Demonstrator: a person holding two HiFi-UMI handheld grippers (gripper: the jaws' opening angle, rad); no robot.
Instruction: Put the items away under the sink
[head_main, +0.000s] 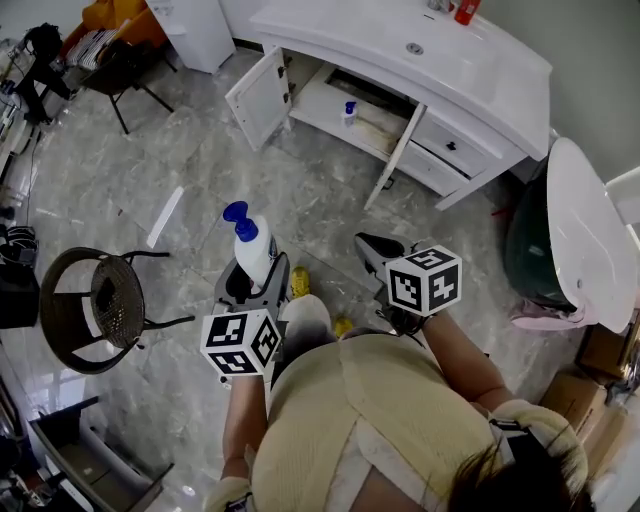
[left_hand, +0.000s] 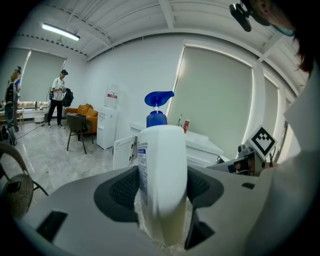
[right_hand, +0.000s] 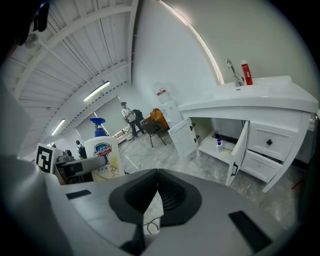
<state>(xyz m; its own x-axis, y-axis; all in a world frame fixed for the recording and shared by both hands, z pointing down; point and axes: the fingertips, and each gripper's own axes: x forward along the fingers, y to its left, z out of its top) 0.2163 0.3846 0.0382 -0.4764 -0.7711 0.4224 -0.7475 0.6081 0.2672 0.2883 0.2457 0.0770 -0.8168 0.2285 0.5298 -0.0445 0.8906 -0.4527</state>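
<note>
Beige top (head_main: 380, 420) of person, bottom edge. Left claw (left_hand: 161, 192): clamped on white pump bottle (left_hand: 162, 165), blue nozzle, upright, pads on both flanks. Right claw (right_hand: 156, 190): jaws pressed together, nothing between; near left claw. Below both: grey marble floor (head_main: 200, 150). Off to left: round wicker chair (head_main: 95, 305). Further out: white sink cabinet (head_main: 450, 148), doors swung open, small blue-capped bottle (head_main: 349, 112) on shelf inside. Red bottle (head_main: 466, 10) on bench (head_main: 480, 60) above.
</note>
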